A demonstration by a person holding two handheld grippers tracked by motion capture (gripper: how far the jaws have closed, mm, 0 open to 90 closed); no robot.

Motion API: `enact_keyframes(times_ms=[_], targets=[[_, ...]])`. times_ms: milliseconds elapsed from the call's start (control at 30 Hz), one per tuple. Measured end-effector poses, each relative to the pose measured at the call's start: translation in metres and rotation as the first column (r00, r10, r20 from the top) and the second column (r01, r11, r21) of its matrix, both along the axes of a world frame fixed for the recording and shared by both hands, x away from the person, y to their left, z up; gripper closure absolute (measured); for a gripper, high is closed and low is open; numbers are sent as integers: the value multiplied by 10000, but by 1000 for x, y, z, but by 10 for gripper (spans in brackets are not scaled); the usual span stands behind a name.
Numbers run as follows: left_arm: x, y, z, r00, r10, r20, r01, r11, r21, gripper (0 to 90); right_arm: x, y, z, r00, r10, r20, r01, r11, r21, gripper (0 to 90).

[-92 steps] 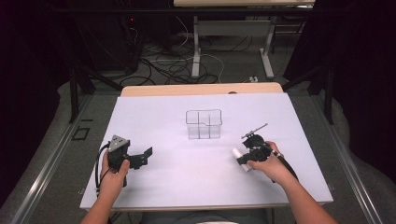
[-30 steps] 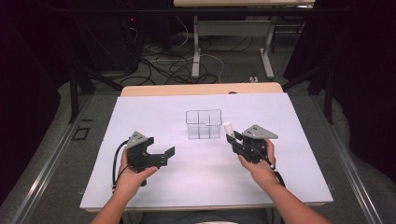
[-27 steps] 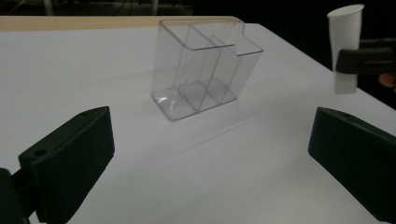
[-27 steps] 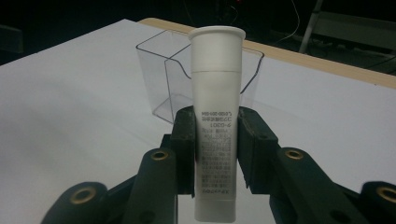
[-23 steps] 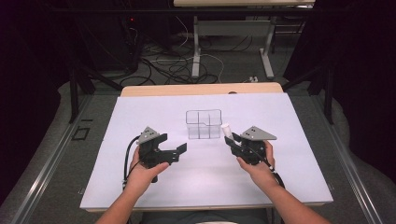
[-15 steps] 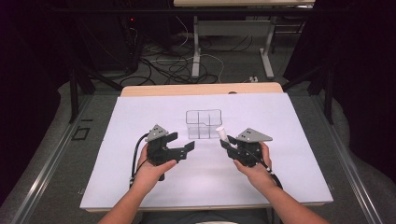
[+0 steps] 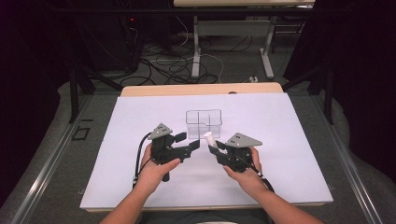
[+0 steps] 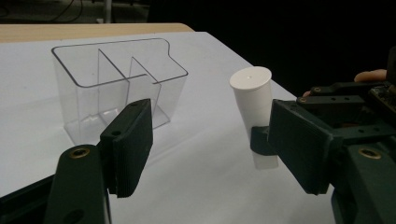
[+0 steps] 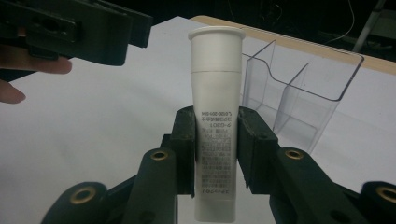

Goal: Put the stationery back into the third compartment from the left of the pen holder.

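Observation:
A white tube (image 7: 208, 138) with a flat cap stands upright in my right gripper (image 7: 215, 149), whose jaws are shut on its printed lower body (image 9: 216, 126). The right gripper (image 9: 216, 151) holds it just in front of a clear three-compartment container (image 7: 203, 122). My left gripper (image 7: 187, 141) is open, its jaws pointing right at the tube from a short way off. In the left gripper view the tube (image 8: 252, 100) leans beside the right jaw of my left gripper (image 8: 212, 126), apart from it, with the container (image 8: 116, 88) behind the left jaw. The container (image 9: 299, 88) looks empty.
A white sheet (image 7: 116, 172) covers the table, with a wooden edge (image 7: 201, 88) at the far side. Cables and desk legs (image 7: 196, 51) lie on the floor beyond. Both hands sit near the table's middle front.
Both grippers have moved inward. The left one has travelled right from the table's left side; the right one has carried the tube left and raised it upright near the container.

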State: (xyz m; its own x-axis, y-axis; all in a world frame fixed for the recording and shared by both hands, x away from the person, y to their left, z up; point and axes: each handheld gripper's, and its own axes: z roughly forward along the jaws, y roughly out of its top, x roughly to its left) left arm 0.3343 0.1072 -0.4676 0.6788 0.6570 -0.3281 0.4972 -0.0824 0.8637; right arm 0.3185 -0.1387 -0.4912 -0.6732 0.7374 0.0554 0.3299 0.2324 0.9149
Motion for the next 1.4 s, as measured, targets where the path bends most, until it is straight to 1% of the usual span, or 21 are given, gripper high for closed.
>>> enact_keyframes(times_ms=[33, 67, 100, 133, 167, 233, 267, 300, 333, 367, 400, 500, 633, 767, 833, 933, 1000, 1133, 1300, 1333, 1400], targets=[[0, -3, 1, 9999, -68, -76, 69, 10000, 61, 323, -1, 1, 0, 10000, 17, 37, -17, 10000, -5, 696], [1, -4, 1, 9997, -128, -211, 131, 9998, 118, 332, -1, 1, -1, 9999, 58, 115, -56, 9999, -135, 696], [1, -5, 1, 9990, -169, -414, 173, 9998, 101, 342, -2, 2, -1, 10000, 36, 10, -35, 9999, -109, 696], [1, -6, 1, 9977, -274, -622, 272, 9996, -45, 362, -2, 2, -1, 10000, 36, 35, -36, 9999, -143, 696], [1, -7, 0, 9970, -285, -716, 272, 9994, -200, 382, -2, 2, -1, 10000, 23, 20, -22, 9999, -133, 696], [0, -8, 0, 9961, -344, -810, 326, 9992, -236, 407, -3, 2, -2, 10000, 17, 28, -17, 9999, -116, 696], [0, -10, 0, 9941, -450, -982, 393, 9975, -592, 431, -3, 2, -2, 10000, 14, 31, -14, 10000, -95, 696], [1, -10, 0, 9924, -527, -1110, 449, 9965, -710, 445, -3, 2, -1, 10000, -4, 35, 4, 9999, -126, 696], [1, -10, 0, 9924, -527, -1110, 449, 9965, -710, 455, -3, 2, -2, 10000, 23, 76, -22, 9999, -135, 696], [3, -12, -2, 9880, -682, -1383, 559, 9943, -908, 470, -3, 2, -2, 9999, 54, 108, -53, 9999, -156, 696], [3, -12, -2, 9880, -682, -1383, 559, 9943, -908, 471, -4, 2, -2, 10000, 34, 75, -33, 9999, -147, 696], [6, -16, -5, 9803, -721, -1840, 555, 9941, -937, 496, -4, 3, -2, 9999, 77, 93, -75, 9998, -197, 696], [9, -20, -8, 9787, -760, -1908, 594, 9941, -911, 518, -5, 3, -2, 9999, 91, 68, -89, 9998, -203, 696], [11, -23, -9, 9788, -733, -1913, 531, 9927, -1084, 529, -4, 4, -3, 9997, 227, 80, -225, 9994, -265, 696], [12, -26, -10, 9805, -685, -1844, 462, 9914, -1225, 538, -5, 4, -3, 9998, 212, 63, -211, 9995, -233, 696], [11, -30, -11, 9814, -695, -1789, 478, 9913, -1226, 546, -5, 4, -3, 9998, 213, 30, -212, 9996, -201, 696], [10, -33, -12, 9811, -711, -1799, 493, 9912, -1226, 556, -4, 4, -3, 9996, 273, 83, -271, 9994, -227, 696], [10, -37, -13, 9808, -714, -1816, 503, 9917, -1182, 586, -5, 4, -3, 9996, 284, 25, -284, 9995, -170, 696], [11, -38, -13, 9772, -653, -2022, 370, 9894, -1407, 623, -6, 5, -3, 9996, 283, 13, -283, 9995, -137, 696], [11, -38, -13, 9765, -625, -2065, 332, 9893, -1424, 653, -6, 5, -3, 9995, 326, -3, -326, 9994, -148, 696], [12, -38, -14, 9748, -625, -2139, 303, 9881, -1506, 655, -5, 5, -3, 9995, 321, -8, -321, 9994, -129, 696]])
